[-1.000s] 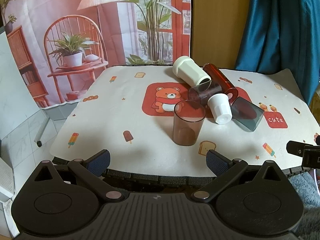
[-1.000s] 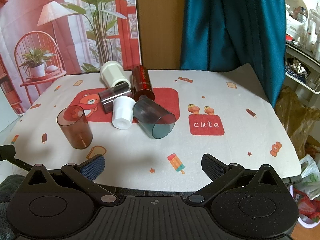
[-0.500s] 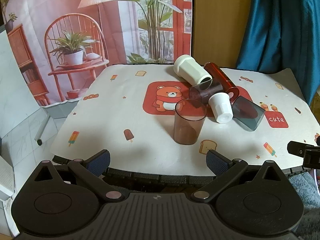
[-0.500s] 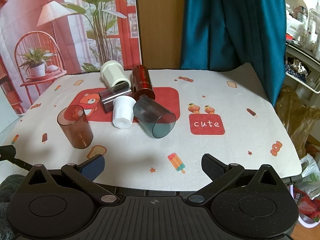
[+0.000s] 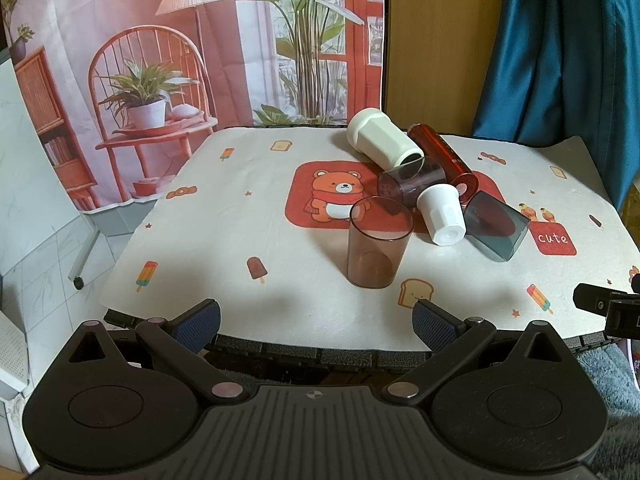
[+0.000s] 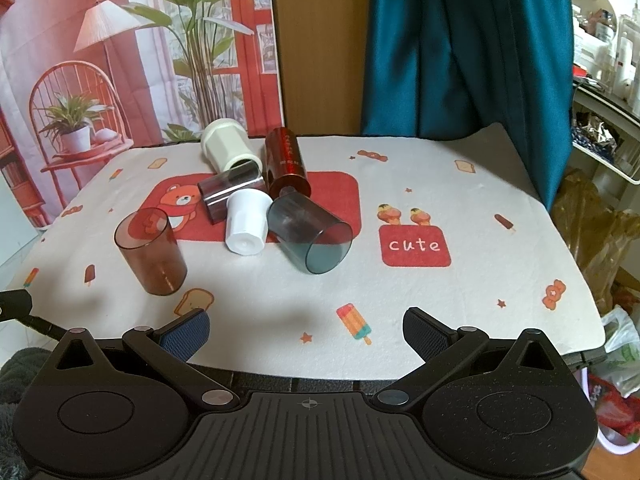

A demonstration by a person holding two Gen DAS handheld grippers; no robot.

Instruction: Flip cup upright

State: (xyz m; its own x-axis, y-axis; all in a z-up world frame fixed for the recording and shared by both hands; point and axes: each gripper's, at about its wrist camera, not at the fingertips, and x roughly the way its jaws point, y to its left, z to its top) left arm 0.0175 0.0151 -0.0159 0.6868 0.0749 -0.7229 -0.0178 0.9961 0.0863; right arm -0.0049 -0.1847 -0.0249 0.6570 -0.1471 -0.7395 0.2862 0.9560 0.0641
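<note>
A brown see-through cup (image 5: 378,242) (image 6: 151,251) stands upright at the near left of the table. Behind it several cups lie on their sides in a heap: a cream one (image 5: 382,143) (image 6: 229,149), a dark red one (image 5: 442,158) (image 6: 287,163), a dark purple see-through one (image 5: 412,180) (image 6: 230,194), a small white one (image 5: 442,214) (image 6: 247,222) and a grey see-through one (image 5: 496,224) (image 6: 310,236). My left gripper (image 5: 316,322) is open and empty at the table's near edge, short of the brown cup. My right gripper (image 6: 306,334) is open and empty, short of the grey cup.
The table wears a white printed cloth (image 6: 460,208) with a red bear patch (image 5: 340,196). A teal curtain (image 6: 460,40) and a wooden panel hang behind. A photo backdrop (image 5: 160,60) is at the left. Shelves and bags (image 6: 600,220) stand off the right side.
Both grippers have drifted very slightly; the view shifts a little. The cups have not moved and the jaws stay open.
</note>
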